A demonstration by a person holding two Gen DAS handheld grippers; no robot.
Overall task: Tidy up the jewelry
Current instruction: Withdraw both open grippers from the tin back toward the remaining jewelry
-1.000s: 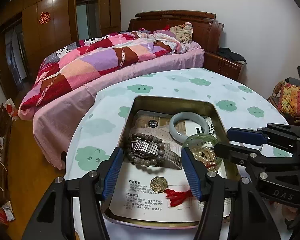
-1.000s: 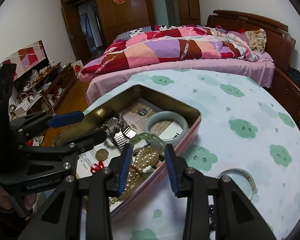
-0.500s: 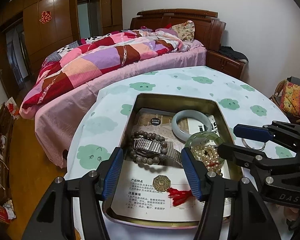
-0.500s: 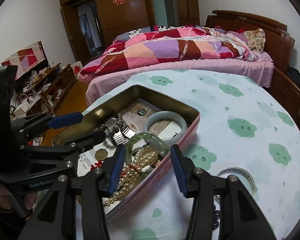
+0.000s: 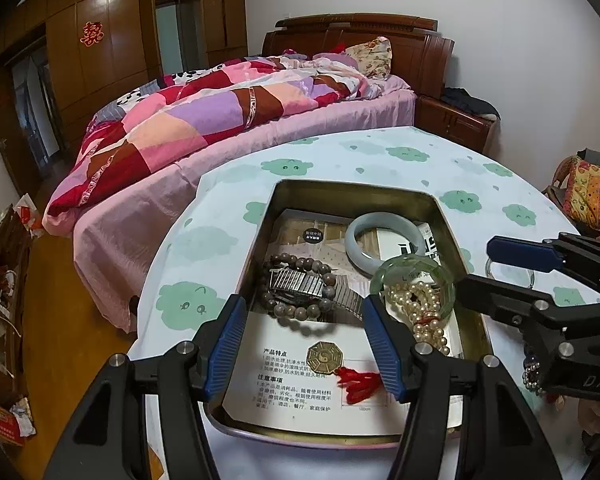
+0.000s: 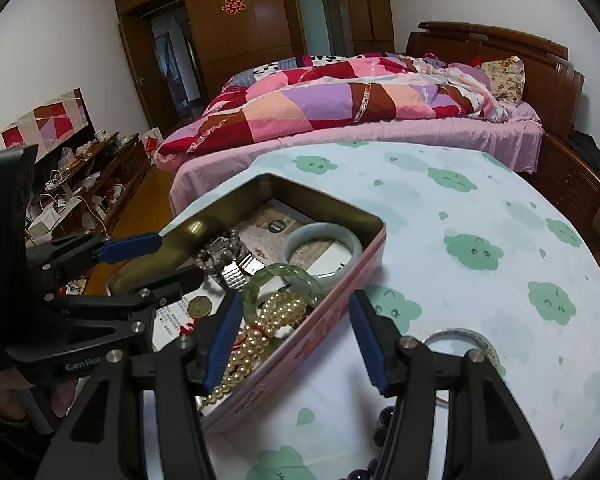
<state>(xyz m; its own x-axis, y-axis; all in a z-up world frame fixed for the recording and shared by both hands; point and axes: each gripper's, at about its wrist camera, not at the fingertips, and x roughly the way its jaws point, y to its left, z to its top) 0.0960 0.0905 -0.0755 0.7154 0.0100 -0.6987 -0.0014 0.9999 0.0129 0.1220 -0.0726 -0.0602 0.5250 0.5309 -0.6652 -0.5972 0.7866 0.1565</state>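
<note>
Since the earlier frame the right gripper (image 6: 294, 334) has let go, jaws opening over the pearl necklace (image 6: 260, 334), creamy beads heaped in the tin (image 6: 332, 316) beside a green bangle (image 6: 288, 276); left gripper (image 5: 304, 344) gapes empty.

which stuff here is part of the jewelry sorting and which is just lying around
Part of the job:
- tin
- jade bangle
- green glass bangle
- pearl strand
- brown bead bracelet
- metal watch band
- silver bangle on the tablecloth

Lying about:
- bed
- wardrobe
- cluttered shelf
</note>
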